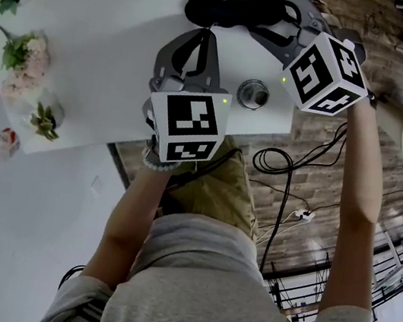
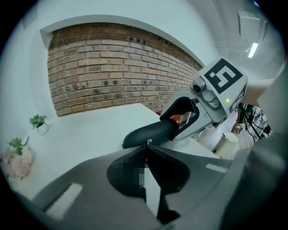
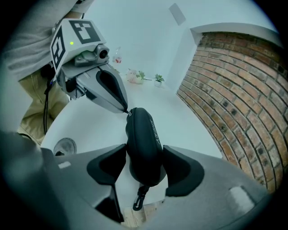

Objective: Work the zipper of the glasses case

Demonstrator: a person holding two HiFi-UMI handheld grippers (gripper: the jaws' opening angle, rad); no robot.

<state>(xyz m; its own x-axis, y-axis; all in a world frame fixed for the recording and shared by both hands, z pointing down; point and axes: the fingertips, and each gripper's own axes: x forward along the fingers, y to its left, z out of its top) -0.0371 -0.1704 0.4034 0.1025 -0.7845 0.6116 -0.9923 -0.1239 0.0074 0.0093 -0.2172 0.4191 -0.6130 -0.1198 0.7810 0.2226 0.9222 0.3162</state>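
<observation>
- A black glasses case (image 1: 233,6) lies on the far part of a white table (image 1: 94,68).
- The right gripper (image 3: 144,155) angles steeply down from an outstretched right forearm (image 1: 359,176). Its jaws are clamped on either side of the case's clip end.
- The left gripper (image 2: 147,147), tilted down more gently, points at the case's other end. Its jaws are closed together, pinching the small metal zipper pull (image 2: 149,142).
</observation>
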